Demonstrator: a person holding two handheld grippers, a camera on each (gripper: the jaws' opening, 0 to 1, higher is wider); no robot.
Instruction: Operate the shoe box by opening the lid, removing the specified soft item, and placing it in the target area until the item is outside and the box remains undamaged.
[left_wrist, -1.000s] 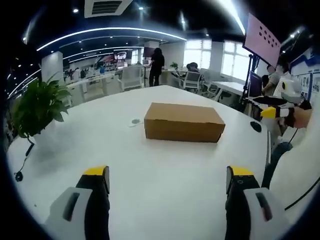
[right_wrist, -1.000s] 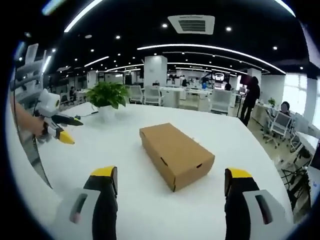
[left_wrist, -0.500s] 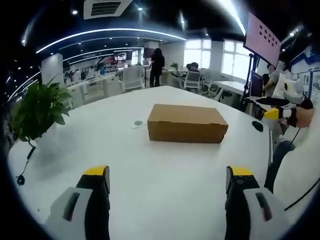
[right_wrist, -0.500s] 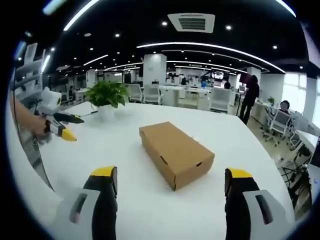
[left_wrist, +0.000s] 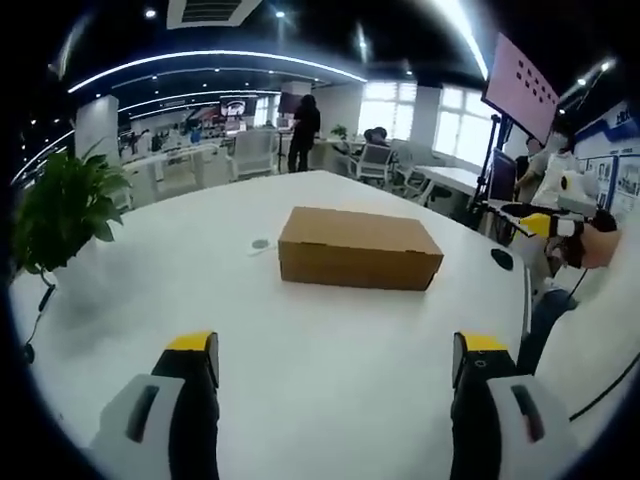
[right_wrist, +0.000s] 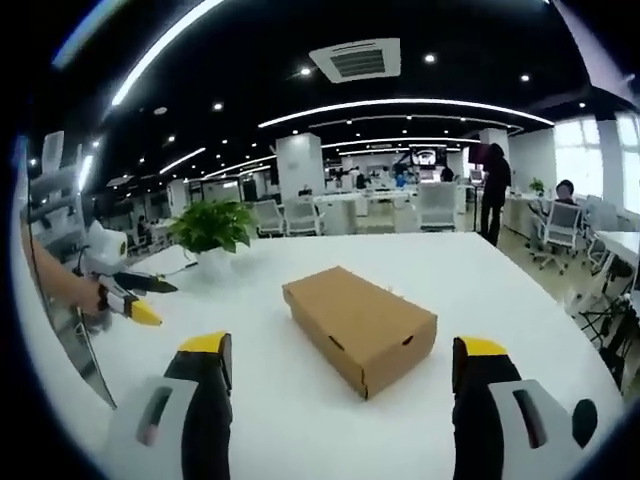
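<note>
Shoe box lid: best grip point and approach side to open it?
Likely the lid's lower edge on the long side of the shoe box that faces the left gripper, coming in low over the table. The box lies flat and closed, lid flaps running down its sides. The right gripper faces a corner, a poorer angle. Which side is hinged cannot be told.
</note>
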